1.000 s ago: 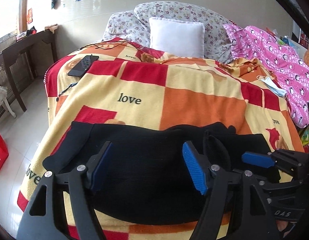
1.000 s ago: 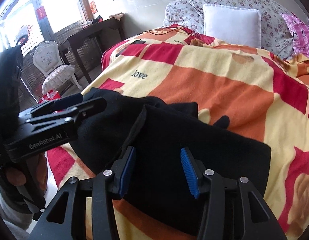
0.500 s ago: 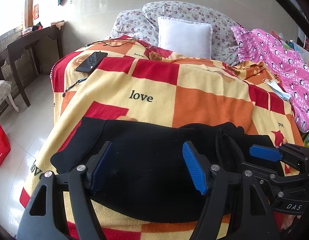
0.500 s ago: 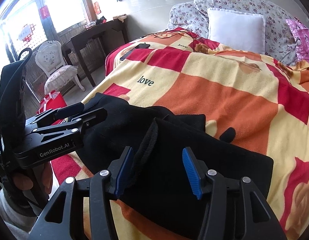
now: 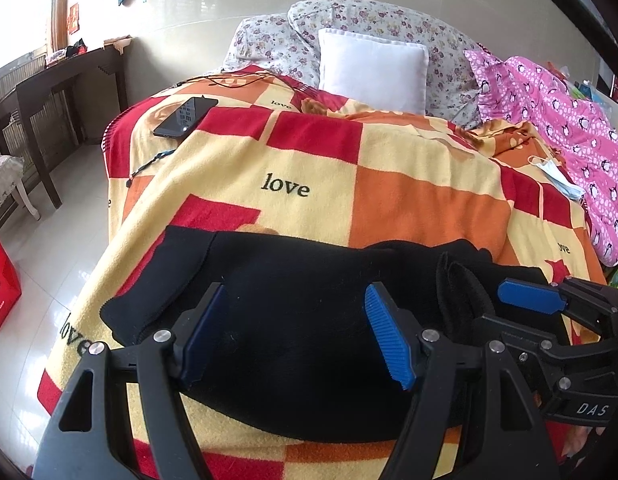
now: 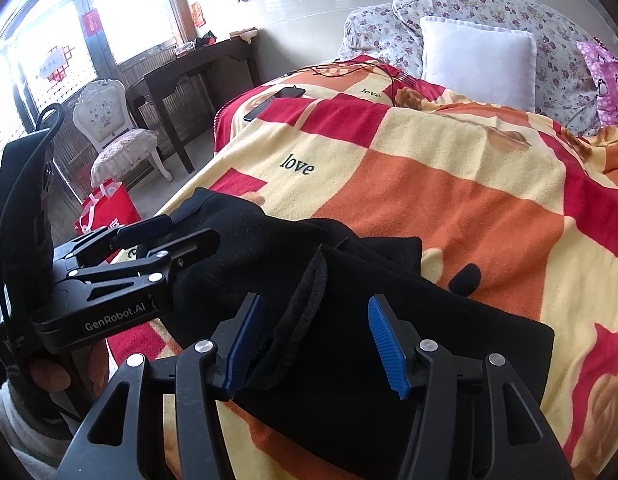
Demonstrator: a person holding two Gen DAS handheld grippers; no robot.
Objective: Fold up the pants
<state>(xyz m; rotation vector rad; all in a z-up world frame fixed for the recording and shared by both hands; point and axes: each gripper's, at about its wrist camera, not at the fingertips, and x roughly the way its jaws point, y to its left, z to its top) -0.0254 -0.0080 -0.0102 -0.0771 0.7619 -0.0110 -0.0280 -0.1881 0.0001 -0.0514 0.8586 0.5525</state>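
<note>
The black pants (image 5: 293, 320) lie folded across the near edge of the bed on a checked blanket (image 5: 389, 184). They also show in the right wrist view (image 6: 373, 320). My left gripper (image 5: 297, 332) is open and empty, just above the pants' left half. My right gripper (image 6: 317, 340) is open and empty above the right half, with the raised waistband fold (image 6: 305, 312) between its fingers. Each gripper shows in the other's view: the right (image 5: 549, 312) and the left (image 6: 165, 236).
A phone (image 5: 185, 116) and cables lie at the blanket's far left. A white pillow (image 5: 371, 70), floral pillows and a pink penguin quilt (image 5: 561, 120) sit at the back. A face mask (image 5: 557, 172) lies right. A dark table (image 6: 197, 76), chair (image 6: 117, 136) and red bag (image 6: 105, 212) stand left.
Both grippers have drawn back and up a little from the pants, so more of the bed shows. Both stay open. The pants have not visibly moved.
</note>
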